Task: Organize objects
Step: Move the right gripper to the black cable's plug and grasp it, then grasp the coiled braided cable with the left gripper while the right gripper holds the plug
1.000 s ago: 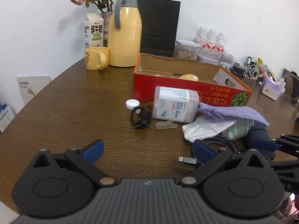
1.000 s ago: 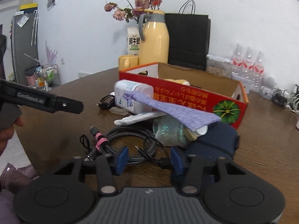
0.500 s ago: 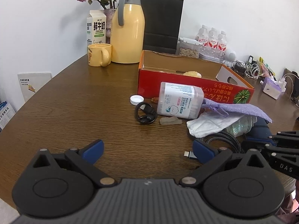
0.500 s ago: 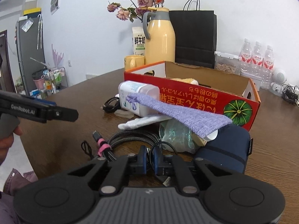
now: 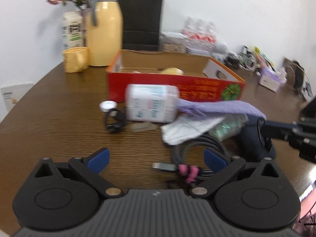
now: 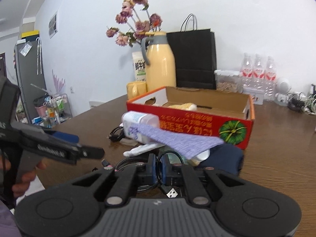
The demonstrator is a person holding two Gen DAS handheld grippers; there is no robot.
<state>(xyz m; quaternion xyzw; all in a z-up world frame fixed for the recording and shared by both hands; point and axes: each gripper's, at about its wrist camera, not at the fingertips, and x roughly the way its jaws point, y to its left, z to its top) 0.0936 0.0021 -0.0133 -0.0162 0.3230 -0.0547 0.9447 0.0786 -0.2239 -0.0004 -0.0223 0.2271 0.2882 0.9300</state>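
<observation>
The right gripper (image 6: pixel 158 167) had its blue pads pressed together on a thin black cable (image 6: pixel 165 185), whose silver USB plug dangled just below the fingers; the loop of that cable rose above the pads. How it joined the braided grey cable coil (image 5: pixel 199 144) lying on the brown wooden table (image 5: pixel 59 122) was hidden behind the gripper body. The left gripper (image 5: pixel 156 158) stood wide apart with nothing between its blue pads, above bare table, the coil's grey plug and pink tie just beside its right finger.

The coil lay at the near edge of a heap: a white crumpled cloth (image 5: pixel 187 126), a lavender knitted cloth (image 5: pixel 223 106) draped over a white plastic bottle lying on its side (image 5: pixel 152 104), and a dark navy pouch (image 6: pixel 225 158), partly covered. Something greenish and shiny under the lavender cloth could not be made out. A white bottle cap (image 5: pixel 108 105) and a small black looped cord (image 5: pixel 114 120) lay left of the bottle.

Behind the heap stood an open red cardboard box (image 6: pixel 197 124) with a pale yellow item inside, mostly hidden by its wall. The left wrist view was smeared, so labels were unreadable. A person's fingers (image 6: pixel 23 179) showed at the edge of the right wrist view.
</observation>
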